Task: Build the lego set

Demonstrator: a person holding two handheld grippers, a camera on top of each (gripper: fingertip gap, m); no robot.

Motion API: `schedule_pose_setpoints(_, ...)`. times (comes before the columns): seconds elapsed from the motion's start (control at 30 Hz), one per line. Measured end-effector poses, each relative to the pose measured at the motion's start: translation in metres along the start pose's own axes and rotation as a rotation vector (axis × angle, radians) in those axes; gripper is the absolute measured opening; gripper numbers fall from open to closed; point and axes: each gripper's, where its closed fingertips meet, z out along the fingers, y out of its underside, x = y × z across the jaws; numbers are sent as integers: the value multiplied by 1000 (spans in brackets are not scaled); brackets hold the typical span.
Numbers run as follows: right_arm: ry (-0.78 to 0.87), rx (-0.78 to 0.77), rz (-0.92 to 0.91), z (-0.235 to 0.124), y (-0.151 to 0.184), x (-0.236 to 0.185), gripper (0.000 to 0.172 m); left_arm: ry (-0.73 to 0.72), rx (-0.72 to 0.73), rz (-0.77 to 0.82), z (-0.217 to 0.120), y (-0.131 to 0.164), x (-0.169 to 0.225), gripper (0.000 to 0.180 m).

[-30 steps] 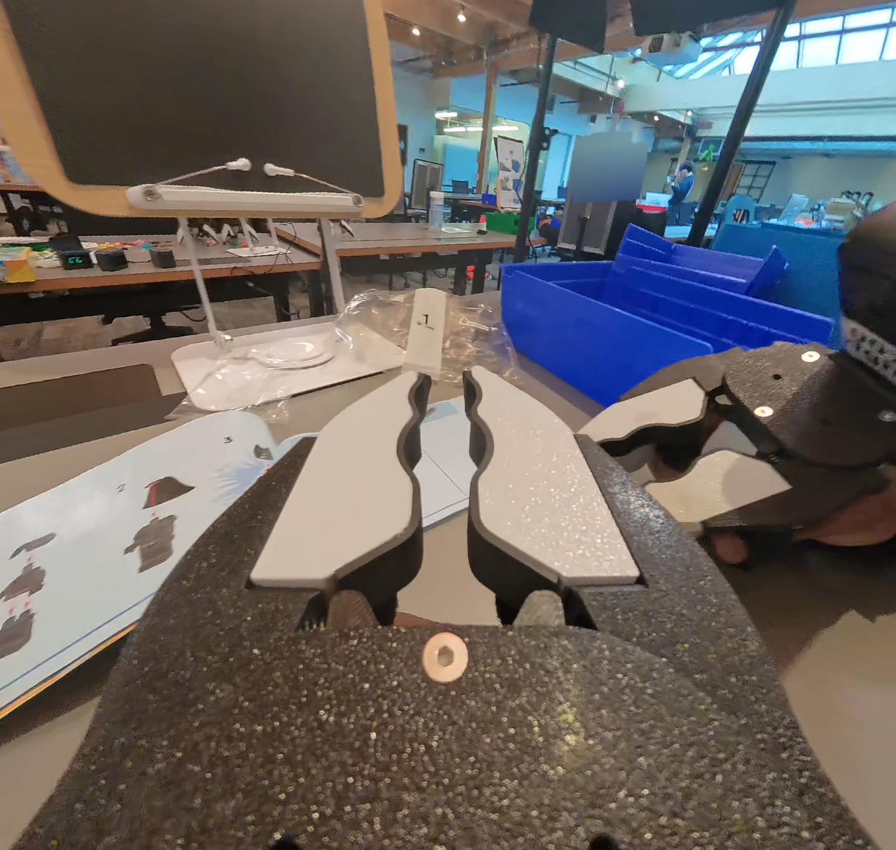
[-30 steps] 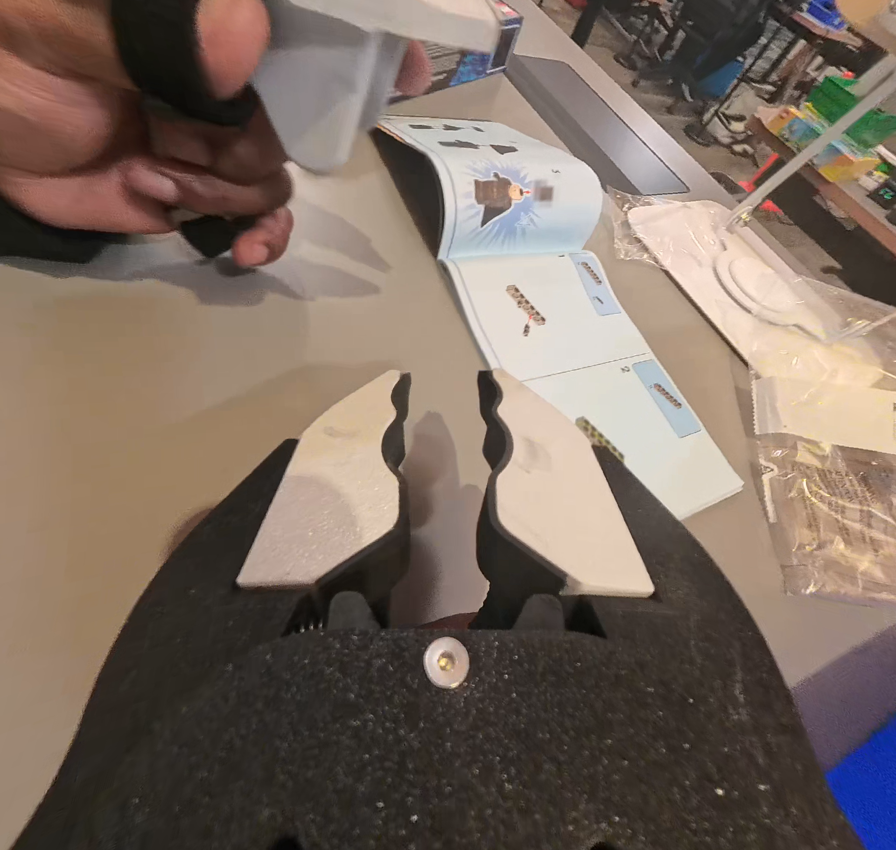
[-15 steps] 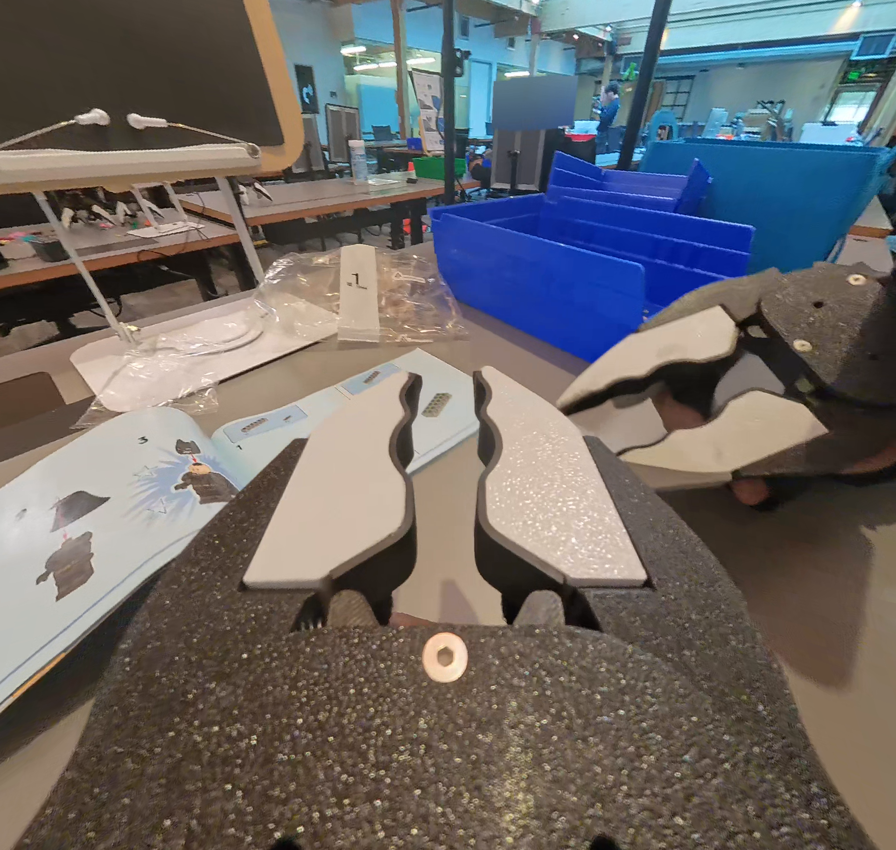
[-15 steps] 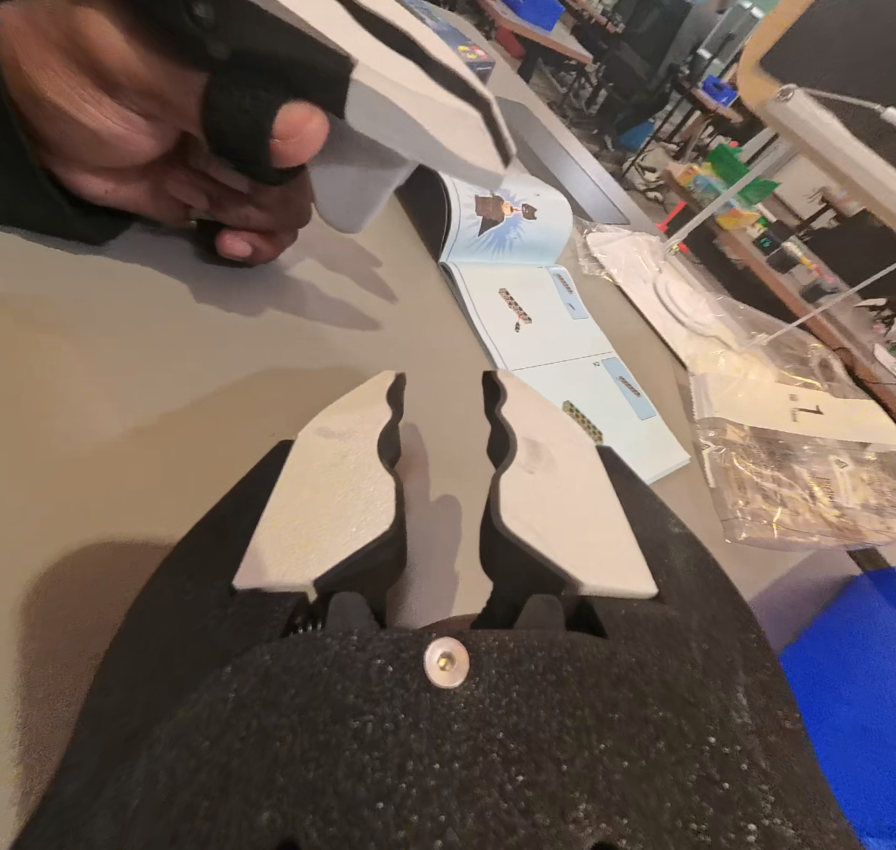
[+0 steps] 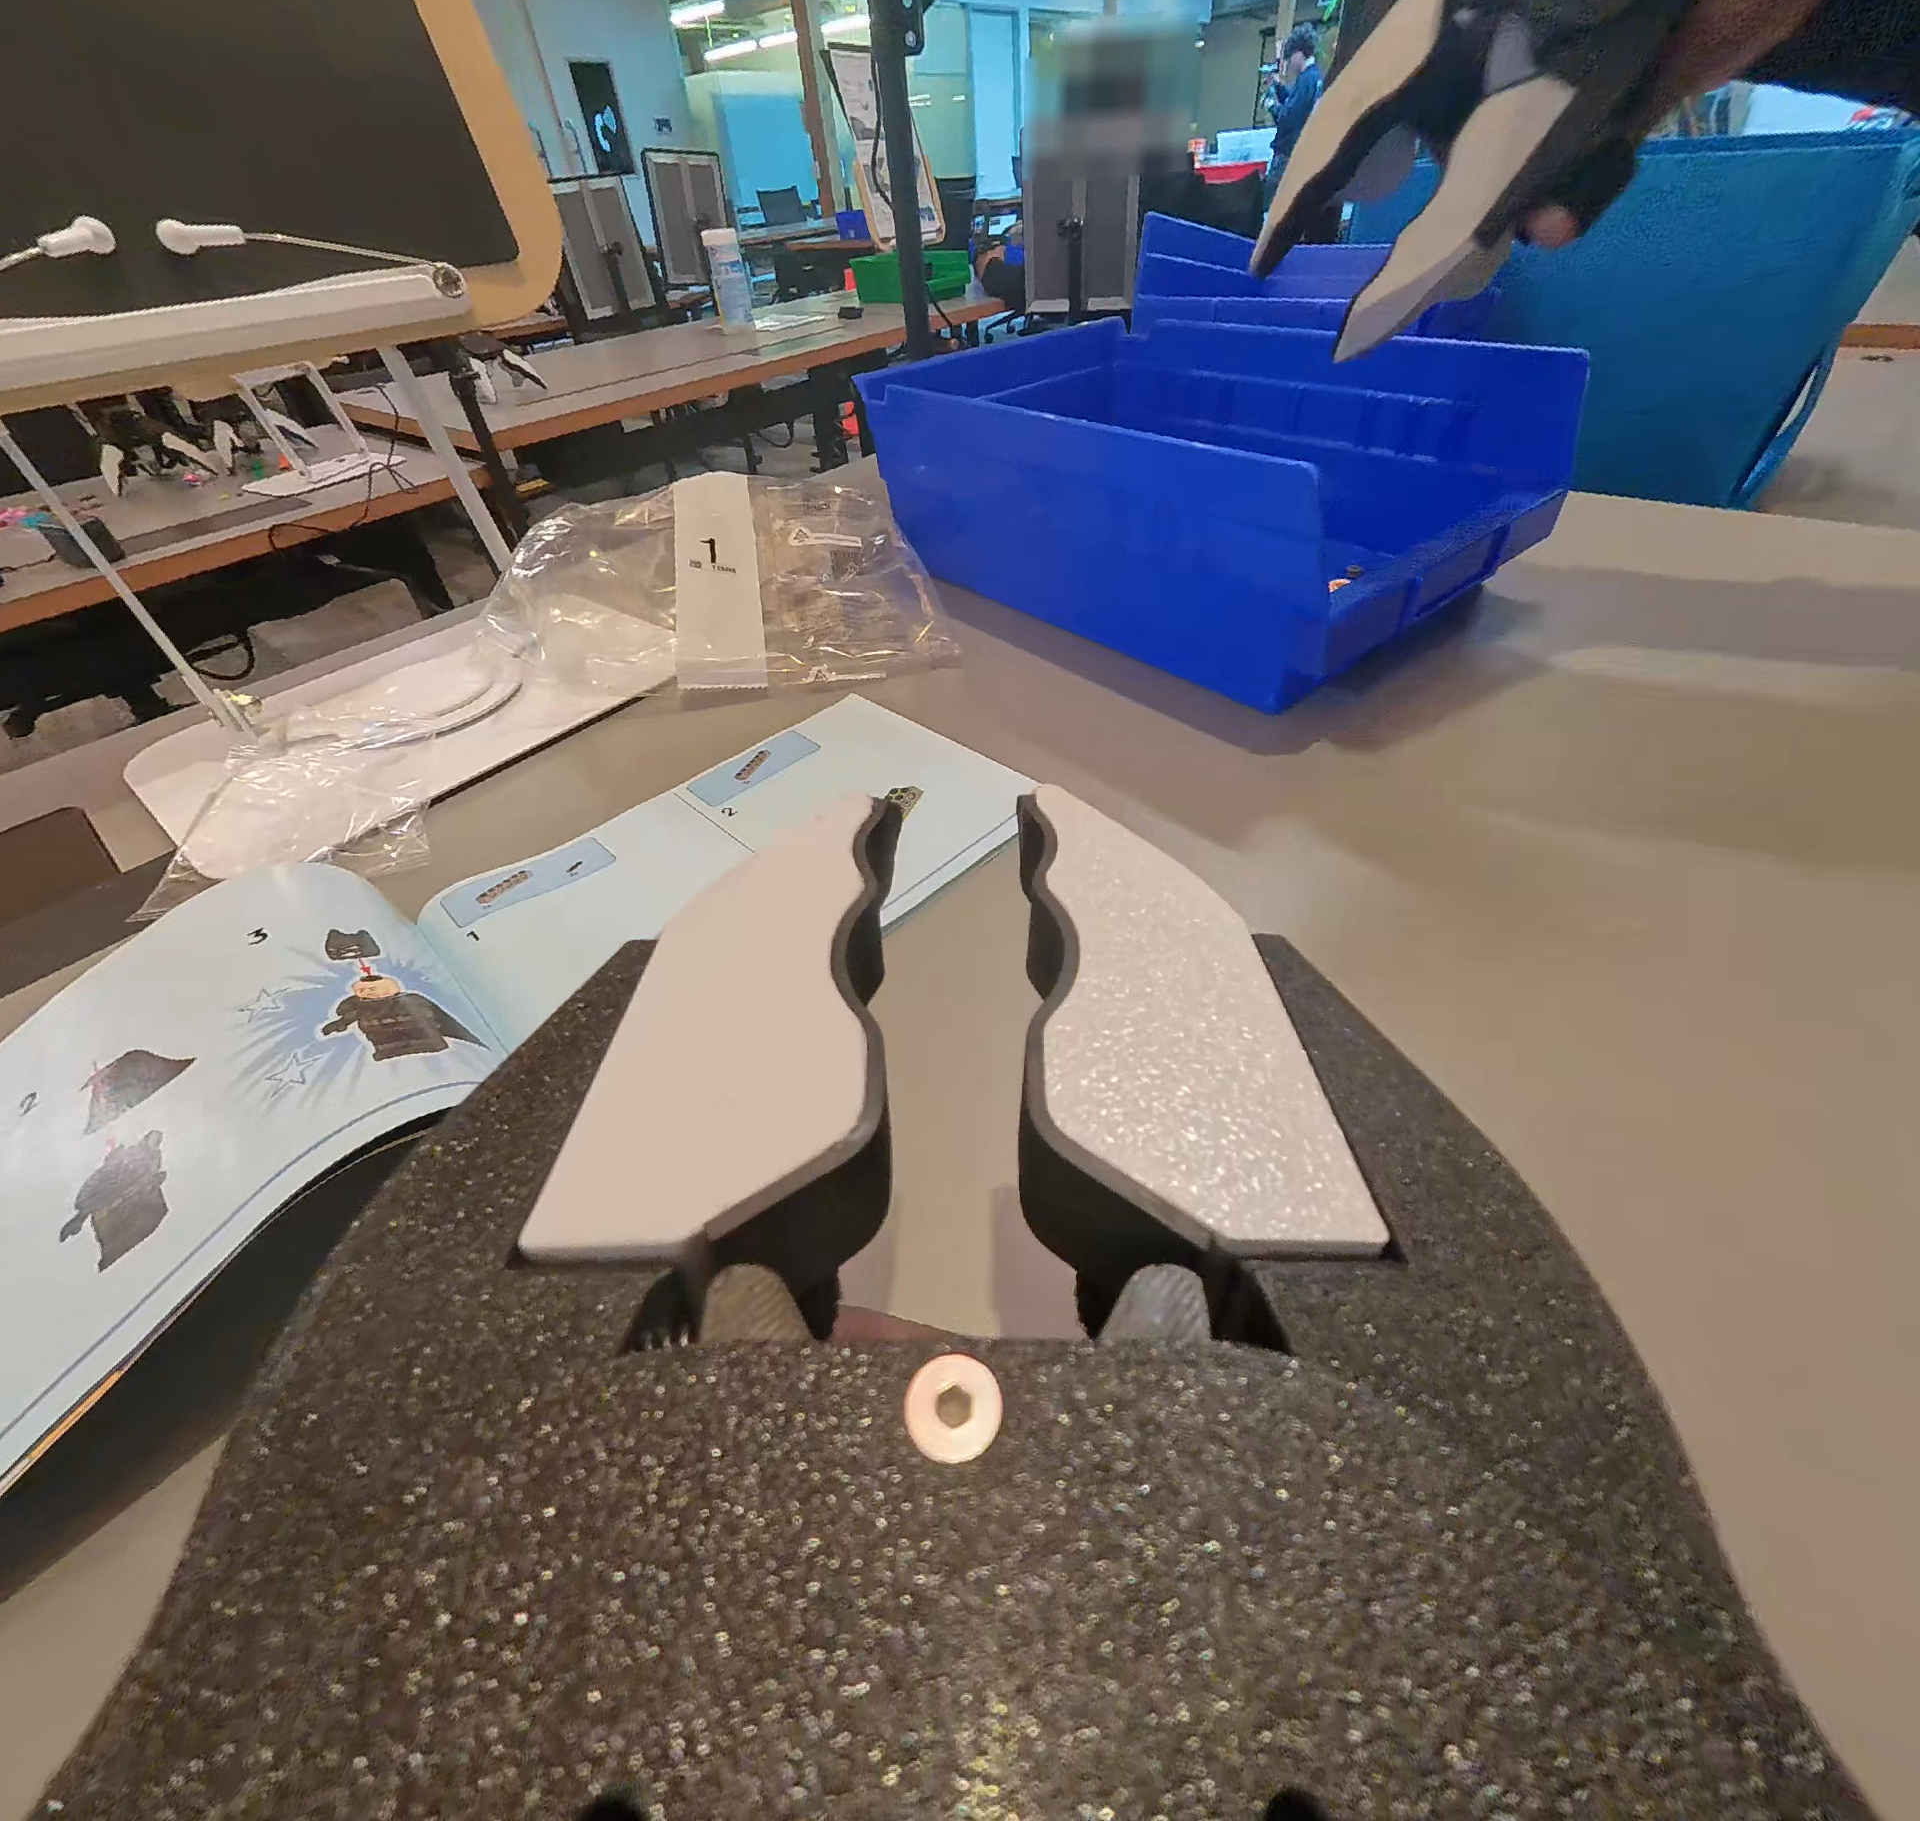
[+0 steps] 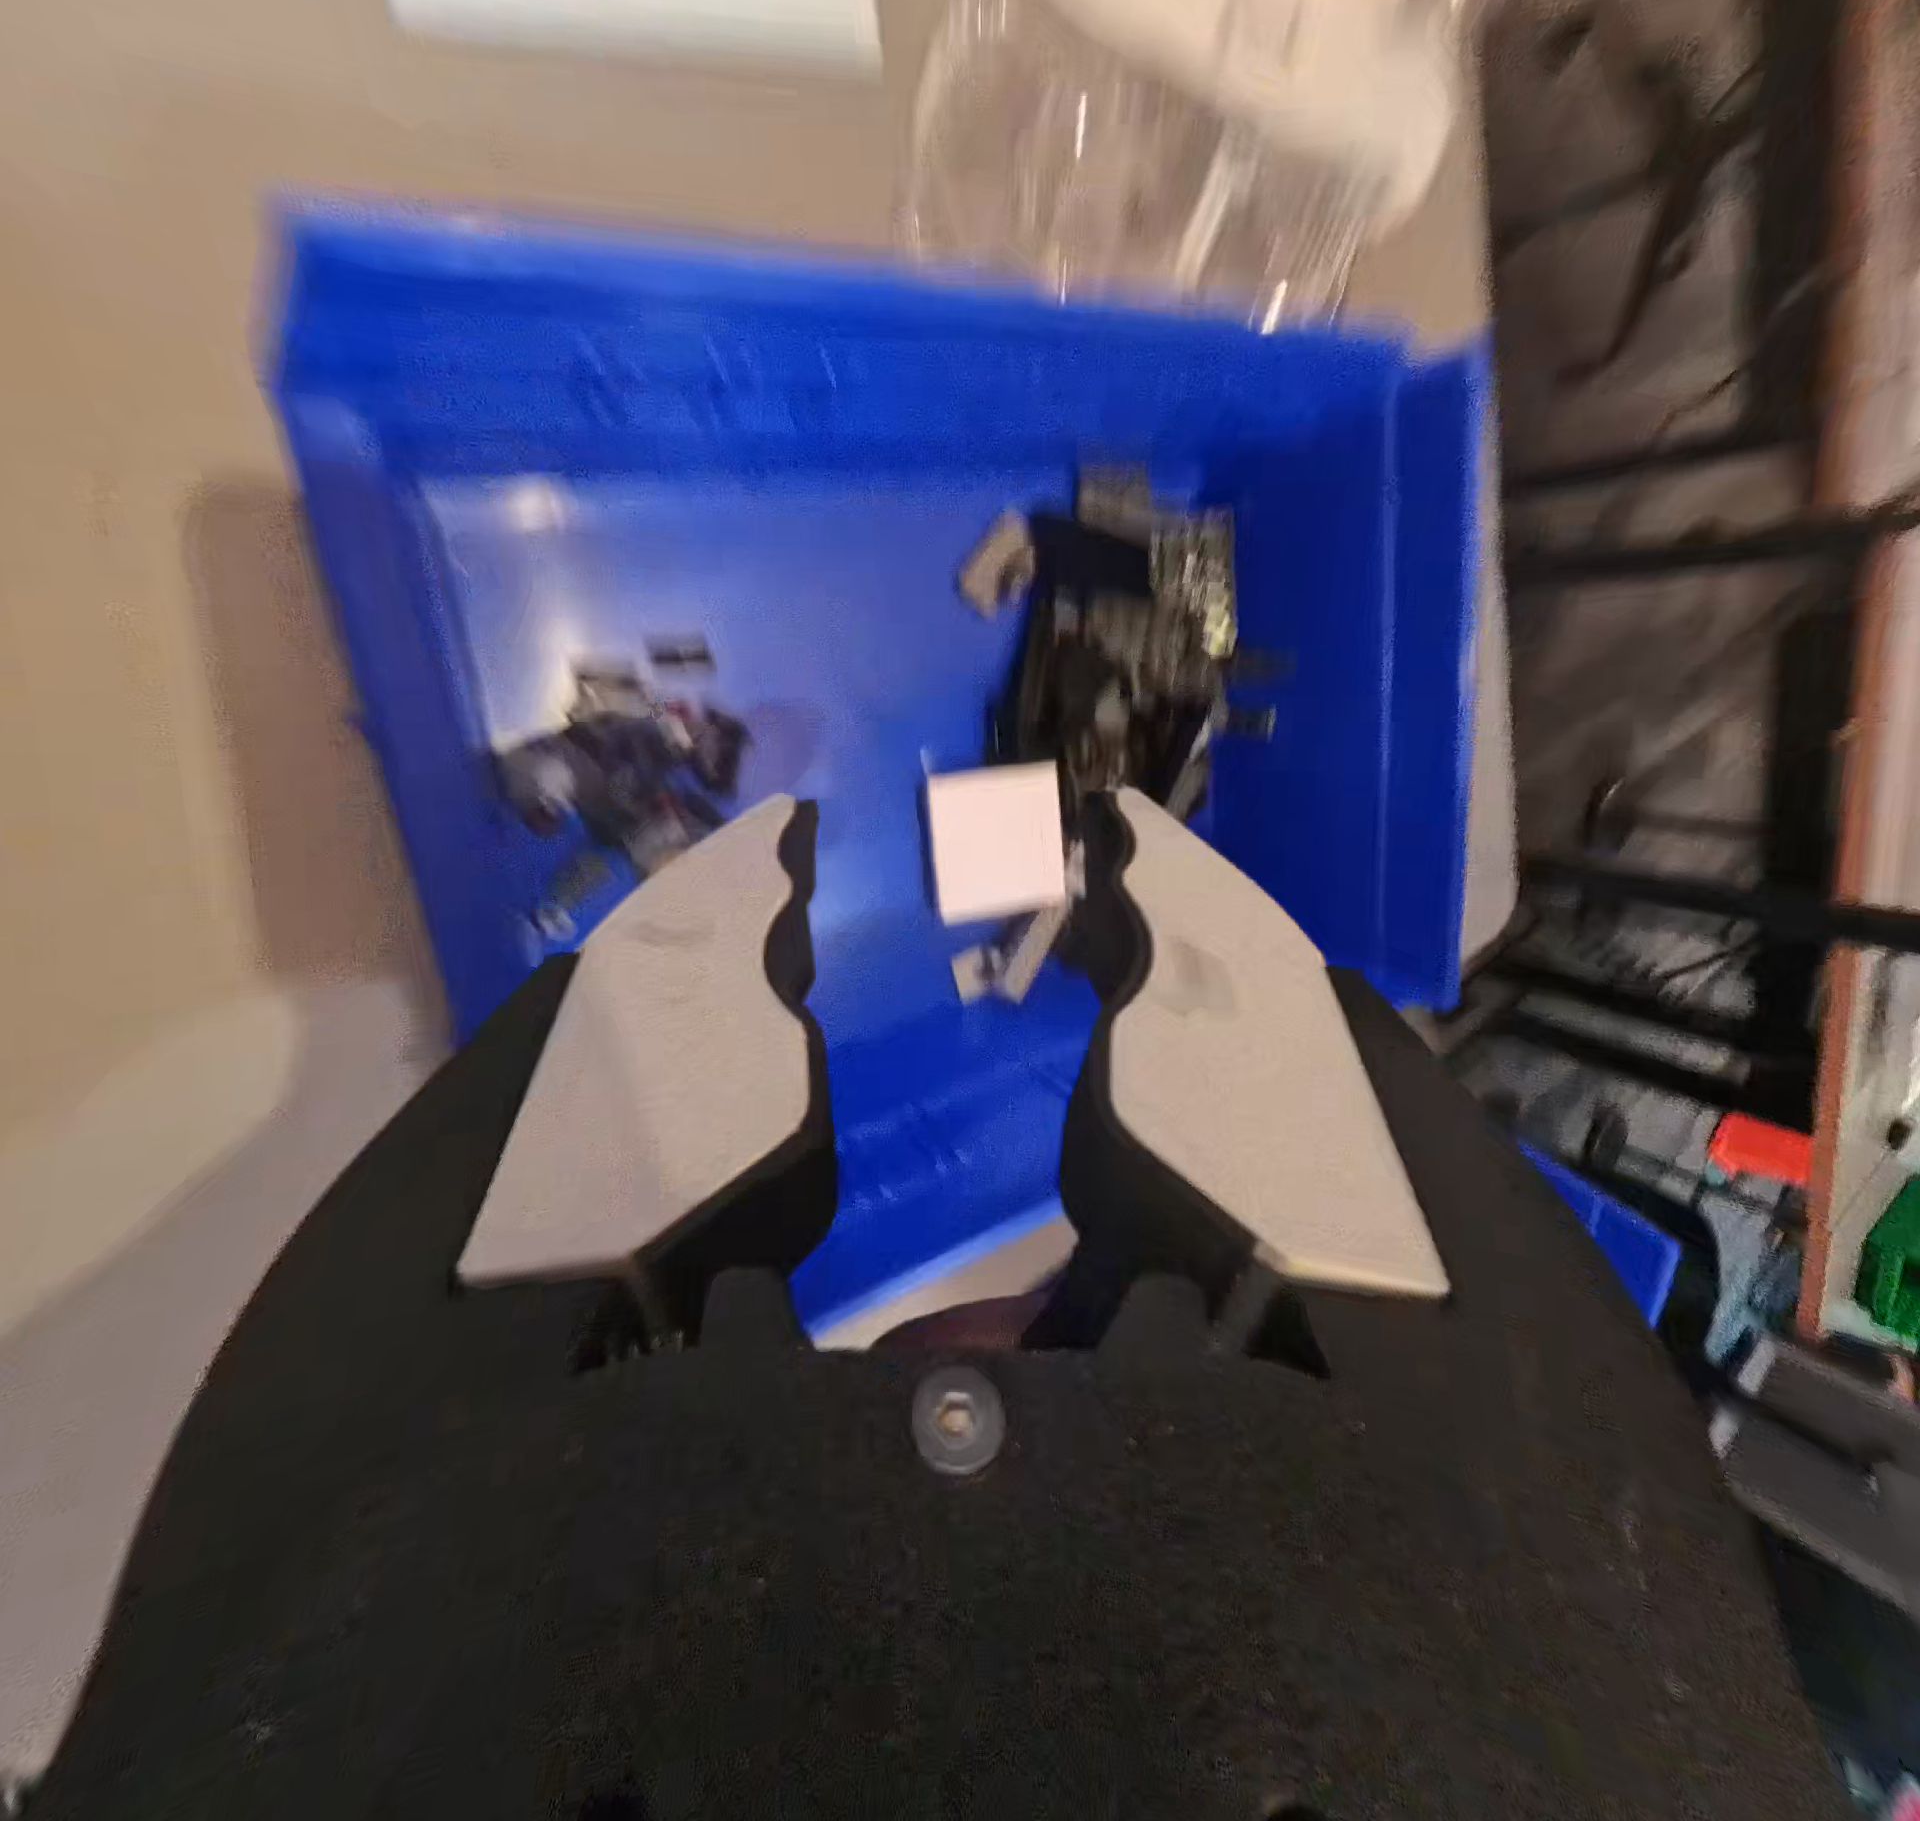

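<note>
Left gripper point(image 5: 951, 815) hovers low over the open instruction booklet point(image 5: 312, 992) on the grey table point(image 5: 1558, 888), jaws slightly apart, bare. Right gripper point(image 6: 945, 815) hangs above the blue bin point(image 6: 727, 400), jaws wide, gripping nothing, a white block point(image 6: 992, 852) blurred between its tips.

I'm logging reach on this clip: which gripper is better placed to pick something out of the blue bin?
Right, probably. The right gripper is raised over the blue bin, open and empty, pointing down at the small pieces inside. The left gripper sits low over the booklet, short of the bin.
</note>
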Motion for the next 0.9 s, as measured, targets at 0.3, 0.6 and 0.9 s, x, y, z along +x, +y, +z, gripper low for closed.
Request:
schedule_pose_setpoints(0.3,-309,-394,-39,86,75,7,67,-8,-3,-69,1,1,-9,23)
schedule_pose_setpoints(0.6,-306,-494,-110,111,81,13,60,15,-18,-102,3,3,-10,23)
schedule_pose_setpoints(0.9,-326,-525,-120,119,79,13,62,17,-15,-98,3,2,-9,23)
